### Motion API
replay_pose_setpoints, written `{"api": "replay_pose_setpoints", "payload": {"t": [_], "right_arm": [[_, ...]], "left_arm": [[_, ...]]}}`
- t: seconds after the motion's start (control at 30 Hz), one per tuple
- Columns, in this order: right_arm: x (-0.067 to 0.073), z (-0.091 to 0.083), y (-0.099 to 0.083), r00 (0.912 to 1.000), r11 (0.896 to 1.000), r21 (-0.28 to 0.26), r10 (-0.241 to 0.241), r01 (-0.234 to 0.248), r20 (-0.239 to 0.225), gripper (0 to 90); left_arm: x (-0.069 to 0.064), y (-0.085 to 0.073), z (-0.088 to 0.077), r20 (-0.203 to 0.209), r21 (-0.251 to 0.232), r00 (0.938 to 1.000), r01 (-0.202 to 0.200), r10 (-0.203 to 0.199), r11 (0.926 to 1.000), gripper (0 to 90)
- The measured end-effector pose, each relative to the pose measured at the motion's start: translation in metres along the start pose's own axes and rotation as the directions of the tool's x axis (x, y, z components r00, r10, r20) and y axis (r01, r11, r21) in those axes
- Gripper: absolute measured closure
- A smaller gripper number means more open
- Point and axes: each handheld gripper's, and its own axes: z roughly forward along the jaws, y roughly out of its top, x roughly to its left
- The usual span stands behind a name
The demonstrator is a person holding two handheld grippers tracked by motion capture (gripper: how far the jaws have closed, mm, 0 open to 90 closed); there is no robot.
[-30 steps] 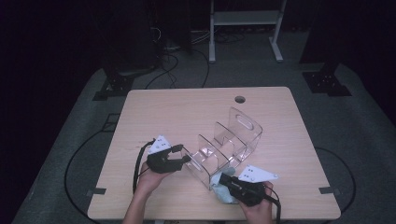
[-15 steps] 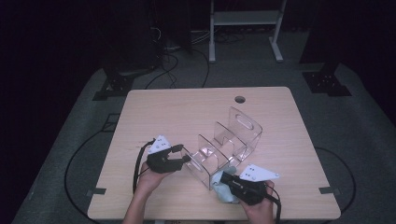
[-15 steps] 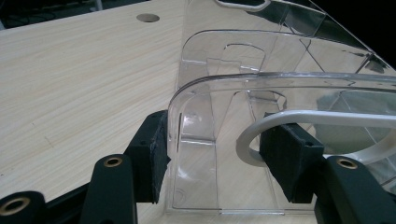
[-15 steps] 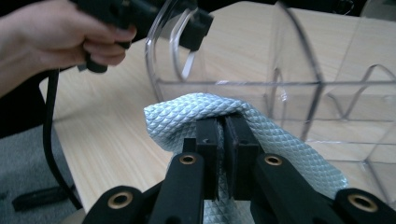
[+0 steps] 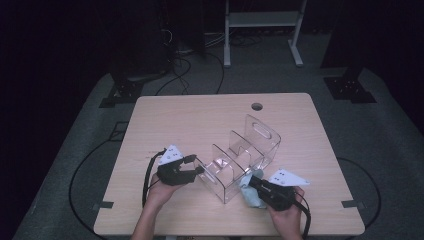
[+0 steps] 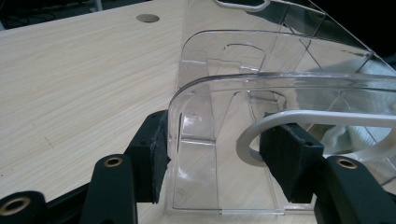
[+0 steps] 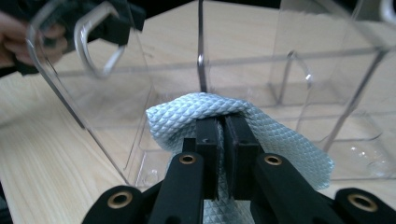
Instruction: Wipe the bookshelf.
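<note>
Clear acrylic is what you are working on: a transparent divided organizer [image 5: 240, 157] is standing on the pale wood desk [image 5: 200, 120], near its front edge and between your two hands. Its partitions are running upright, and handle slots are showing in the end walls.

Your left claw [image 5: 196, 167] is sitting at the organizer's near-left end. In the left gripper view the two black pads [image 6: 156, 154] are standing on either side of the rounded end wall [image 6: 210, 140], one outside it and one inside by the handle slot. The left pad is lying against the wall's edge; whether both pads are pressing the acrylic I cannot tell for certain, but the jaws are drawn in narrowly around that wall.

Your right claw [image 5: 251, 182] is clamping a light blue-grey cloth [image 5: 248, 192] with a diamond-textured weave. In the right gripper view the jaws are standing fully together with the cloth [image 7: 196, 114] folded over their tips, and the fabric is lying against the organizer's clear side wall [image 7: 121, 116], low down by the base. From above, the cloth is lying at the organizer's near-right corner, touching it.
</note>
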Motion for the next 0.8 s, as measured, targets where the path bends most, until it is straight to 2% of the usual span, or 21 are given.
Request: {"api": "replay_pose_setpoints", "payload": {"t": [0.27, 0.47, 0.7, 0.8], "right_arm": [[-0.003, 0.013, -0.015, 0.9999, 0.998, 0.055, 0.011, -0.011, 0.0, 84.6], [-0.002, 0.012, -0.012, 1.0, 0.999, 0.043, 0.003, -0.003, 0.002, 84.6], [-0.006, 0.028, -0.03, 0.9999, 0.992, 0.122, 0.016, -0.016, -0.003, 84.6], [-0.006, 0.028, -0.029, 0.9999, 0.992, 0.123, 0.015, -0.015, -0.002, 84.5]], "left_arm": [[0.0, 0.0, 0.0, 0.001, -0.002, 1.0, 0.001, -0.001, 1.0, 43.4], [0.0, 0.0, 0.0, 0.004, -0.003, 1.0, 0.002, -0.002, 1.0, 43.4], [0.001, -0.001, 0.0, 0.003, -0.005, 1.0, 0.005, -0.005, 1.0, 43.4], [0.001, -0.001, 0.0, 0.003, -0.004, 1.0, 0.004, -0.004, 1.0, 43.4]]}}
